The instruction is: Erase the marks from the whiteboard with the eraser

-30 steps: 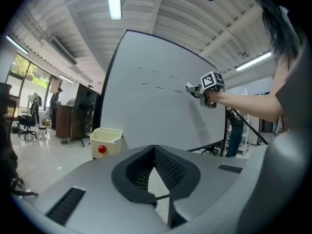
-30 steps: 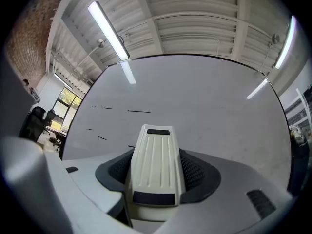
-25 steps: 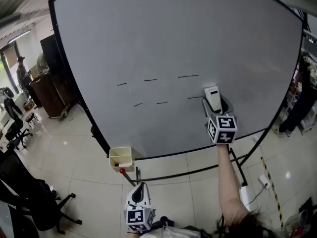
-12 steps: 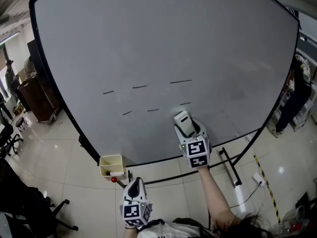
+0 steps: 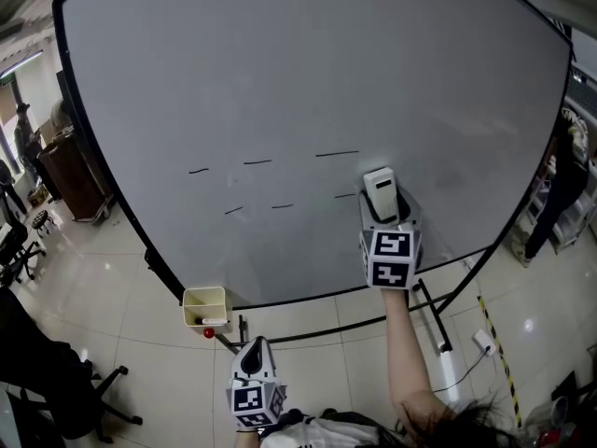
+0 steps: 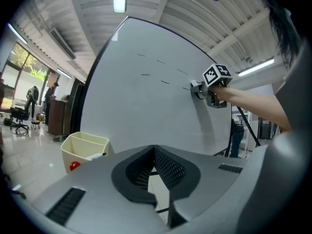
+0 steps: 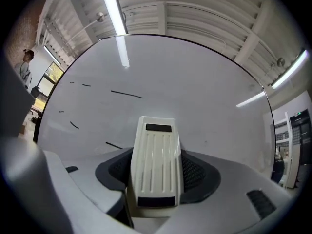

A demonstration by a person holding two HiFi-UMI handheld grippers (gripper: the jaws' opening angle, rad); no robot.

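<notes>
— While your right arm reaches up, your right gripper point(image 5: 382, 215) is clamped on the white ribbed plastic eraser point(image 7: 156, 160), one jaw on each long side.

— And where does that put the eraser on the board?

— Its far end sits at the surface of the big pale-grey whiteboard with the thin black frame point(image 5: 298, 82). It is just right of the last short black dash in the lower row point(image 5: 346, 195) and below the longest dash of the upper row point(image 5: 337, 153). You have six dashes up there, three in each row, the others running off to your left.

— Any writing to read off the eraser?

— It has a black patch at each end, but no lettering can be made out on them. The only print near your hands is the black-and-white square pattern on the cube of your right gripper point(image 5: 390, 258), and the same kind on the other cube point(image 5: 254, 405).

— What about the left gripper?

— Your left gripper point(image 6: 154, 151) hangs low, well apart from the board, with its jaws brought together and nothing between them. Ahead of it, by the foot of the board, stands a cream plastic bin point(image 5: 203, 293) with a small red round thing point(image 6: 74, 165) just beside it.
</notes>
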